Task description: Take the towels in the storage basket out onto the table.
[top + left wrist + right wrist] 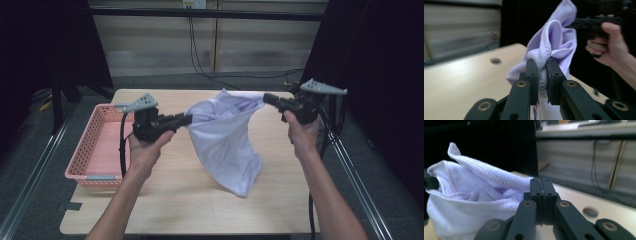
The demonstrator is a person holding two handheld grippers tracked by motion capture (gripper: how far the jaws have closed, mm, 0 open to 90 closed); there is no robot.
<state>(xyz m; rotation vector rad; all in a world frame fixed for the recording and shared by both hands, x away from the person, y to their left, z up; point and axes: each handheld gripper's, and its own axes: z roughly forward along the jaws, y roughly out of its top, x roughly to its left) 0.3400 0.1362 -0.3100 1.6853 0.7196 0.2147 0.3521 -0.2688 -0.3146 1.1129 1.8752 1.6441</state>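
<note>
A pale lilac cloth (225, 140) hangs in the air over the wooden table (175, 200), stretched between both grippers and sagging to a point near the table. My left gripper (189, 119) is shut on the cloth's left hem; in the left gripper view a bunched fold of cloth (554, 37) is pinched between the jaws of the left gripper (542, 67). My right gripper (266, 98) is shut on the opposite corner. In the right gripper view the right gripper (541, 182) has its jaws pressed tight, and the cloth's (474, 195) stitched hem runs into them.
A pink plastic basket (95, 150) sits on the table's left edge, just beside my left hand. Round holes dot the tabletop. Black curtains stand on both sides, with a metal rail and cables beyond the far edge.
</note>
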